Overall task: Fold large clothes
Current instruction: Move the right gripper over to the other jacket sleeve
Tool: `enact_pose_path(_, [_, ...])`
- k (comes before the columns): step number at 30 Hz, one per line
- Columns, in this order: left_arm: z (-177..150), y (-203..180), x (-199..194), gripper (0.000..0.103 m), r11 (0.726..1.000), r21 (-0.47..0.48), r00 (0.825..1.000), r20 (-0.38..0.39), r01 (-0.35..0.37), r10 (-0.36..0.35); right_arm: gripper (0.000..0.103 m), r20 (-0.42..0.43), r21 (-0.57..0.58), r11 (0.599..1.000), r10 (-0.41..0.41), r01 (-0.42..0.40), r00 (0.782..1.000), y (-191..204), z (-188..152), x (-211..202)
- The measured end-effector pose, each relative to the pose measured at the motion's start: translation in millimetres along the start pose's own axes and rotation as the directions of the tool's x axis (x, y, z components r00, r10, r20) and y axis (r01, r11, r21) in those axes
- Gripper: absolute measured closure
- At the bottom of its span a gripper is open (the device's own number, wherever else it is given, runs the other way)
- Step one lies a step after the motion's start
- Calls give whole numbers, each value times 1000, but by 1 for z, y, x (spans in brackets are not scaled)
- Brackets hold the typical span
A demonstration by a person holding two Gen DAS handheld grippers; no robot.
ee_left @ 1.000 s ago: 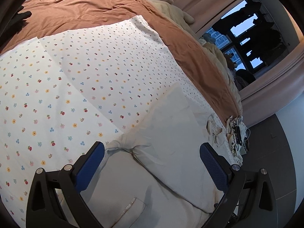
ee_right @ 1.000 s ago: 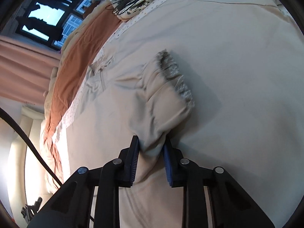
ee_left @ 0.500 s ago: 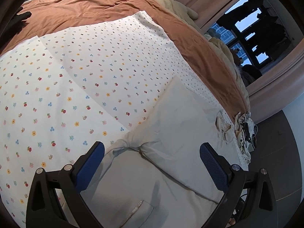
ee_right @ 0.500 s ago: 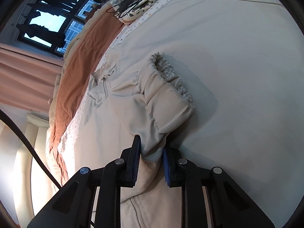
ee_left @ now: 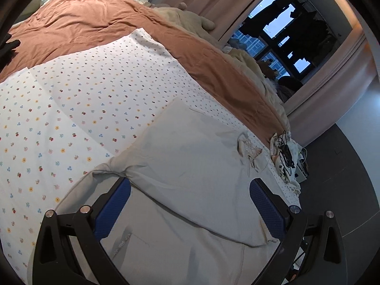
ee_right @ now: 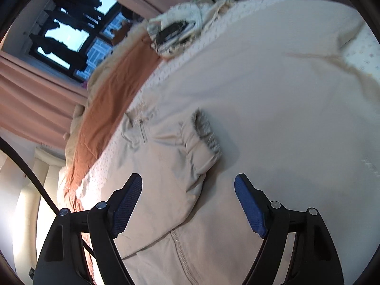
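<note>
A large cream zip jacket (ee_left: 190, 166) lies spread on the bed, over a white sheet with small flower prints (ee_left: 59, 109). In the right wrist view its sleeve (ee_right: 190, 166) with a ribbed cuff (ee_right: 207, 133) lies folded across the jacket body (ee_right: 285, 118). My right gripper (ee_right: 187, 197) hangs just above that sleeve, its jaws opening wide, and the pads do not press on the cloth. My left gripper (ee_left: 190, 197) stands open above the jacket's other side, with nothing held between its blue pads.
A rust-brown quilt (ee_left: 95, 26) covers the far part of the bed. A bundle of cloth with black cables (ee_left: 285, 152) sits at the bed's corner. Pink curtains (ee_right: 30, 104) and a dark window (ee_left: 285, 30) stand beyond. Grey floor (ee_left: 351, 166) lies to the right of the bed.
The right gripper was shut on the sleeve; now its jaws are apart and the sleeve lies released on the jacket. Both grippers have drawn back and up from the bed.
</note>
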State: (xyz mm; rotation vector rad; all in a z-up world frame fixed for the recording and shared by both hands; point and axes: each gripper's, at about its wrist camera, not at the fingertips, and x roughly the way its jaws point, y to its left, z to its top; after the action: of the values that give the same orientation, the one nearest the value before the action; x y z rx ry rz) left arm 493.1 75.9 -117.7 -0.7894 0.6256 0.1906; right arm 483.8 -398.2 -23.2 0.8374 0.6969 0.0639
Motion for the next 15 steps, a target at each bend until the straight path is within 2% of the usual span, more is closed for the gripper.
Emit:
enact_pose_path(4, [-9,-11,-4,1,999,-1,999,8,33,-33,24,45,21,999,-44,43,998,-1,-5,-24])
enact_pose_path(6, [-11,-16,-4,1,998,-11,998,10,62,-62,24,67,34,996,-83,80,994,-3,-6,-37])
enact_pose_path(8, [-15,-22,-1,1,995,-20,995,-10,99,-99,24,78,12,996,-87,87,993,-1,-6,-47])
enact_pose_path(15, [-40,-67,11,1,982,77,982,-89,175,-168,24,116,-82,984,-151,161,982,-18,4,-83])
